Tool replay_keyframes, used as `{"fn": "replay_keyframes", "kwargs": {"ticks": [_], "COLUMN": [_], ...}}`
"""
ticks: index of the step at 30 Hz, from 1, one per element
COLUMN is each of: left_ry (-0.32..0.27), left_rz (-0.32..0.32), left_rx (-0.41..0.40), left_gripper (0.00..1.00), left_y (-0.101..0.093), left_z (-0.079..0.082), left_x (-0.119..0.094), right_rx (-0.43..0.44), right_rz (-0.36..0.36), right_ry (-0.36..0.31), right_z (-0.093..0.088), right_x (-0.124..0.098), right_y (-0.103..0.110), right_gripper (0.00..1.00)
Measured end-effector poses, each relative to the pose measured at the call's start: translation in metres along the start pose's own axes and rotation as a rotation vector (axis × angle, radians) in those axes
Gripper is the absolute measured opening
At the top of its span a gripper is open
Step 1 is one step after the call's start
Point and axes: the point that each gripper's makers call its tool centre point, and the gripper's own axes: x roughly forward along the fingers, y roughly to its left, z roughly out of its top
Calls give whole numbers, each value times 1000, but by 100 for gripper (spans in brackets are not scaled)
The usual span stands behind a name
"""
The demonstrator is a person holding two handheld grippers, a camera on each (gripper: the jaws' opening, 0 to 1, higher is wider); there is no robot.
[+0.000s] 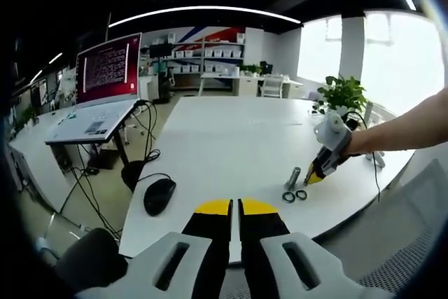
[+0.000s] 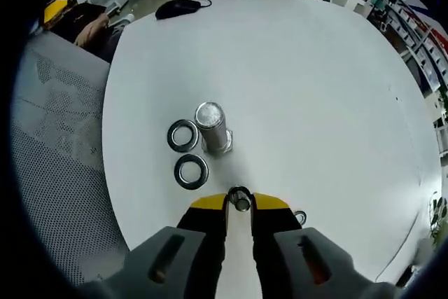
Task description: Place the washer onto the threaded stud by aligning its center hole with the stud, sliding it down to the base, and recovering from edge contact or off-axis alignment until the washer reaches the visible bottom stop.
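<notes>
The white desk (image 2: 315, 103) carries an upright threaded stud (image 2: 212, 127) with two washers (image 2: 183, 135) lying flat just beside it. The right gripper (image 2: 240, 201) hovers near them, jaws clamped on a third washer (image 2: 240, 199) held on edge. The left gripper (image 1: 234, 206) sits back, jaws nearly closed, empty.

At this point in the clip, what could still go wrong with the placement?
The right gripper pinches the washer only by its rim, so it could tilt or slip. It sits short of the threaded stud, not over it; an off-axis descent may catch the stud's edge. Two loose washers lie beside the stud and could be knocked.
</notes>
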Motion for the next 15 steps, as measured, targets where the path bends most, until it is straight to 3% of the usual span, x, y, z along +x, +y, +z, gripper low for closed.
{"fn": "replay_keyframes", "kwargs": {"ticks": [4,8,15], "left_ry": [1,-2,-7], "left_rz": [1,1,4], "left_rx": [-1,-1,-4], "left_gripper": [1,1,1], "left_y": [0,0,1], "left_z": [0,0,1], "left_x": [0,0,0], "right_rx": [-8,-27,15], "right_rz": [4,-6,-1], "right_ry": [-6,-6,-21], "right_z": [2,0,-12], "right_x": [0,-1,-6], "right_y": [-1,-4,-6], "right_gripper": [15,22,27]}}
